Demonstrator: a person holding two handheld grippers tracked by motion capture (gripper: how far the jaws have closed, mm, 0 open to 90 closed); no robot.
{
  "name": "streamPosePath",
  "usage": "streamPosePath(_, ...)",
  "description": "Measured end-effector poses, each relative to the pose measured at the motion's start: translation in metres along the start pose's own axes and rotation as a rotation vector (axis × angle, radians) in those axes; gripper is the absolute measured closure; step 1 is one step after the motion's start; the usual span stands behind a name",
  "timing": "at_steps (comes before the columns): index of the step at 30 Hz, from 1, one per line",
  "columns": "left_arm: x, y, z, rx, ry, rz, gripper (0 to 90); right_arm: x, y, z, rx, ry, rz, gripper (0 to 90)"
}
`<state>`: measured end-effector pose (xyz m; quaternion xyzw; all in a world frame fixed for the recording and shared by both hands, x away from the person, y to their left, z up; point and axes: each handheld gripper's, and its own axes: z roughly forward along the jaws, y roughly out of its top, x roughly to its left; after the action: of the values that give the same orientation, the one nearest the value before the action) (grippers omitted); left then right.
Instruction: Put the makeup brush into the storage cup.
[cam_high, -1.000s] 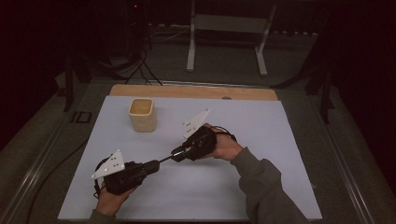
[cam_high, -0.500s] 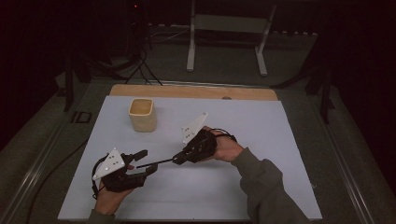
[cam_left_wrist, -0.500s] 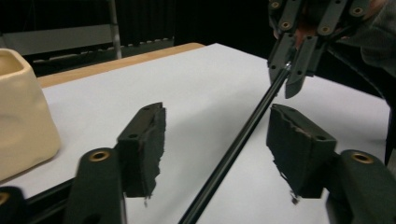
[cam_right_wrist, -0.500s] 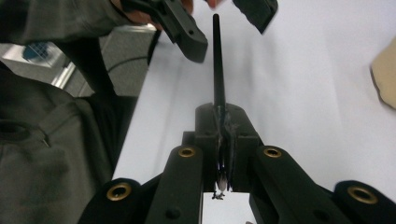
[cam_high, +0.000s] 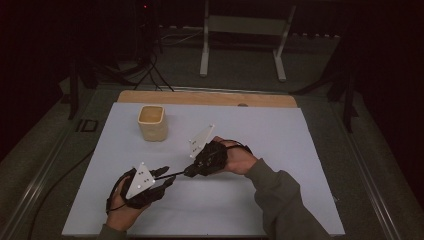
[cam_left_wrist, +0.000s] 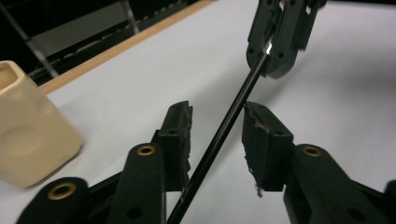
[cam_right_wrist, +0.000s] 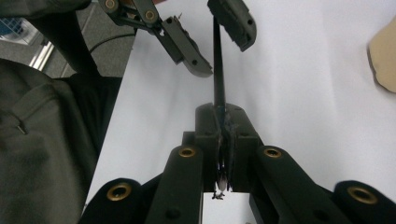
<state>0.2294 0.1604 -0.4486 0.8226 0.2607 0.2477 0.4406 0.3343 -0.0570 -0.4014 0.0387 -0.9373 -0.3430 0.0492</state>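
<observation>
Stick (cam_high: 176, 174) hangs just above the white mat (cam_high: 280, 145), pinched tight in the right gripper (cam_high: 190, 170). Left gripper (cam_high: 167, 177) has just been closing, jaws apart around the stick, not squeezing it.

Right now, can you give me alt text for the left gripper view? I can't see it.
A thin black rod runs up between the left tool's open jaws, touching neither pad, to the right tool, which is shut on its far end. A cream cup stands at the left on the white table.
</observation>
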Motion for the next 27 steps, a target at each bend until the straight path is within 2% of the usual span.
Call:
streamPosePath(3, -0.004, 0.0, 0.004, 0.041, 0.015, 0.04, 65.4, 0.0, 0.001, 0.0, 0.009, 0.0, -0.002, 85.3)
streamPosePath(6, -0.007, 0.0, 0.008, 0.069, 0.026, 0.062, 68.5, 0.001, 0.002, 0.003, 0.027, -0.003, -0.008, 85.3)
streamPosePath(9, -0.008, 0.0, 0.01, 0.079, 0.031, 0.074, 70.6, 0.002, 0.002, 0.005, 0.042, -0.007, -0.012, 85.2)
streamPosePath(12, -0.008, -0.001, 0.01, 0.086, 0.038, 0.082, 77.1, 0.002, 0.005, 0.008, 0.054, -0.011, -0.023, 85.2)
streamPosePath(14, -0.009, -0.001, 0.011, 0.093, 0.031, 0.087, 79.9, 0.002, 0.006, 0.008, 0.054, -0.013, -0.027, 85.1)
streamPosePath(16, -0.012, -0.001, 0.013, 0.106, 0.016, 0.11, 83.2, 0.002, 0.009, 0.008, 0.052, -0.017, -0.037, 82.9)
streamPosePath(17, -0.014, 0.0, 0.014, 0.108, 0.011, 0.109, 85.0, 0.002, 0.01, 0.007, 0.048, -0.022, -0.039, 76.4)
streamPosePath(18, -0.014, 0.0, 0.014, 0.109, 0.015, 0.107, 86.1, 0.002, 0.011, 0.006, 0.029, -0.024, -0.028, 62.1)
streamPosePath(19, -0.013, 0.0, 0.014, 0.108, 0.015, 0.101, 86.2, 0.001, 0.012, 0.006, 0.019, -0.024, -0.019, 51.7)
streamPosePath(20, -0.013, 0.0, 0.014, 0.108, 0.015, 0.101, 86.2, 0.001, 0.012, 0.006, 0.019, -0.024, -0.019, 51.7)
streamPosePath(21, -0.008, -0.002, 0.012, 0.092, 0.019, 0.068, 86.2, 0.001, 0.012, 0.005, 0.013, -0.027, -0.006, 43.7)
streamPosePath(22, -0.005, -0.003, 0.01, 0.082, 0.021, 0.044, 86.2, 0.001, 0.012, 0.003, -0.018, -0.072, 0.01, 21.8)
streamPosePath(24, 0.0, -0.004, 0.008, 0.067, 0.026, 0.01, 86.3, -0.002, 0.011, 0.001, -0.039, -0.112, 0.044, 15.4)
streamPosePath(27, 0.005, -0.006, 0.005, 0.043, 0.029, -0.039, 86.2, -0.005, 0.01, -0.004, -0.065, -0.141, 0.078, 11.9)
